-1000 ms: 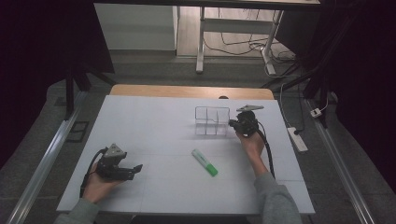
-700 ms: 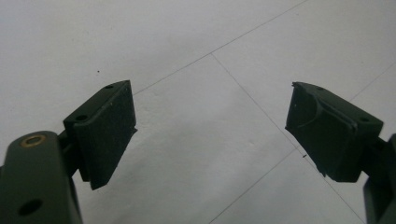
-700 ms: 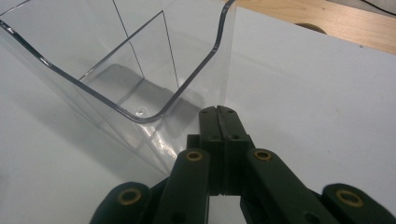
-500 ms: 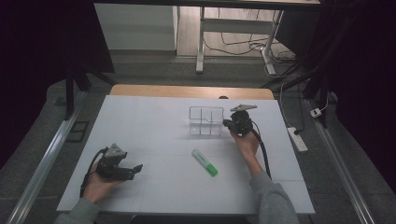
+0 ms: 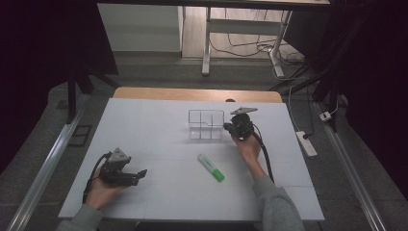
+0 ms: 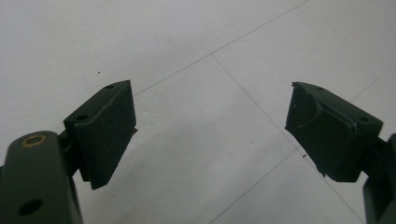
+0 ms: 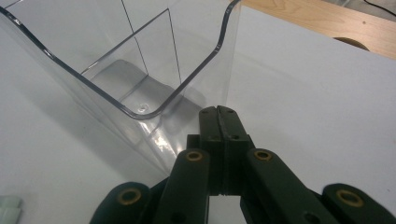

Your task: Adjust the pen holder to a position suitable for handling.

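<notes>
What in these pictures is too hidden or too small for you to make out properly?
- Print on the green marker: too small in the high view.
- The marker in the right gripper view: cut off by the bottom-left edge.
- Whether the shut right gripper touches the clear organizer: its jaws hide the contact spot.
- The left hand: partly hidden under the left gripper.

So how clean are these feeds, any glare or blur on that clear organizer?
High view: dim, dark surroundings, the clear organizer faint against the white table. Right gripper view: sharp, bright glints along its rim, right tongs shut. Left gripper view: soft, left tongs open.
</notes>
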